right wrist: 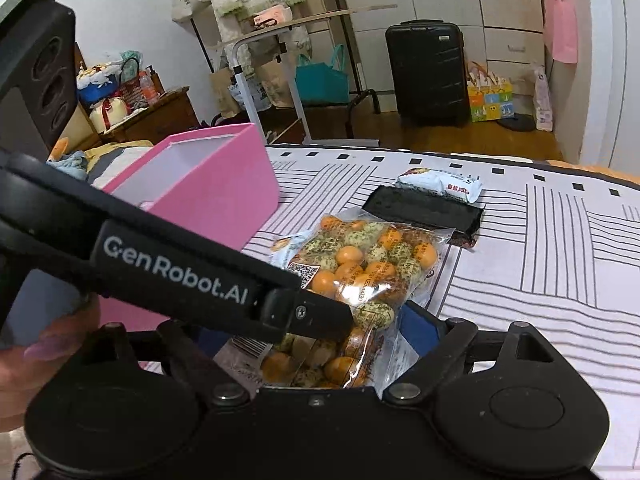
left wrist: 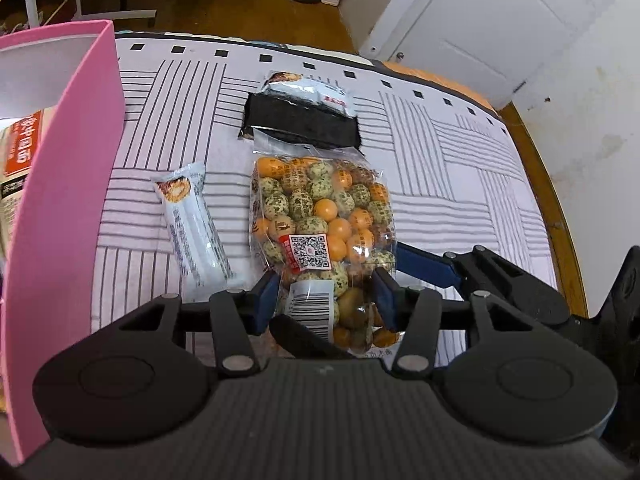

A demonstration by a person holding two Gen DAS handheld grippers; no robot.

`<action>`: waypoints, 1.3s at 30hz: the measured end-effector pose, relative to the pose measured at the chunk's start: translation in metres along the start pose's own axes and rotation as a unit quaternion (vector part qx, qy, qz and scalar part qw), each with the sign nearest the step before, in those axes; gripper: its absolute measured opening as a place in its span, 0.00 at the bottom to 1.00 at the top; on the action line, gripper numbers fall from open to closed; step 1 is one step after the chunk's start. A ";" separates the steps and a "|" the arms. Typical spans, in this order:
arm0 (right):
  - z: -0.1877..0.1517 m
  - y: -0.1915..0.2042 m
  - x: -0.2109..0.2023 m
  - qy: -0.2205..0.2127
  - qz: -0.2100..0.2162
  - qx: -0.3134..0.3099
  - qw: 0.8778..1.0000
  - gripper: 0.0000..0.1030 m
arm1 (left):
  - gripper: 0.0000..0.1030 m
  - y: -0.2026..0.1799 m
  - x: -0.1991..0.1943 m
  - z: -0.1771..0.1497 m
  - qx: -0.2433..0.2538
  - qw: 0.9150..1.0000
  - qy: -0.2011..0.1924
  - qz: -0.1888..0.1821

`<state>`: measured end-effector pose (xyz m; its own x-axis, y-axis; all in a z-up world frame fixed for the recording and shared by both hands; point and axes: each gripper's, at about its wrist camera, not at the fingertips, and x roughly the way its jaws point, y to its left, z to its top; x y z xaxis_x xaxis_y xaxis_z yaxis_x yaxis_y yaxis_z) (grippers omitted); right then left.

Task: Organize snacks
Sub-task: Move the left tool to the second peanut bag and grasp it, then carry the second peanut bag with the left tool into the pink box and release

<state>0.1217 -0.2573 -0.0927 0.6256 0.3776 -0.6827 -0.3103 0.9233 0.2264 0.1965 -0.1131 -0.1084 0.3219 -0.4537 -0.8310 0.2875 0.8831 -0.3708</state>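
a clear bag of round orange and green snacks [left wrist: 320, 216] is pinched at its near end by the left claw [left wrist: 326, 296], with the blue pads pressed on both sides of it. the bag lies on the striped bed cover [left wrist: 460, 184], around the middle of the bed. the right claw [right wrist: 320, 344] is held wide around the same end of the bag; its left finger is hidden behind the other tool, so it cannot be told for sure if the bag is touched by it. a long white snack bar [left wrist: 192, 224] is seen just left of the bag. a black packet [left wrist: 300, 126] and a silver packet [left wrist: 308, 90] are seen past it, toward the far edge. a pink box [left wrist: 60, 184] is stood at the bed's left side.
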 end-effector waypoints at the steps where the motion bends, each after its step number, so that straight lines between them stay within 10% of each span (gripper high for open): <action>1: -0.001 0.003 -0.005 -0.001 -0.001 0.000 1.000 0.88 | 0.48 -0.003 -0.004 -0.002 0.008 1.000 0.001 -0.001; 39: -0.002 0.147 -0.113 -0.011 -0.005 -0.067 0.998 0.86 | 0.48 -0.002 -0.180 -0.091 0.034 0.998 -0.053 0.009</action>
<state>0.0042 -0.1645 0.0159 0.6434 0.3719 -0.6692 -0.3964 0.9096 0.1244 0.0560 -0.0225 0.0040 0.4207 -0.4503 -0.7876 0.3392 0.8832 -0.3238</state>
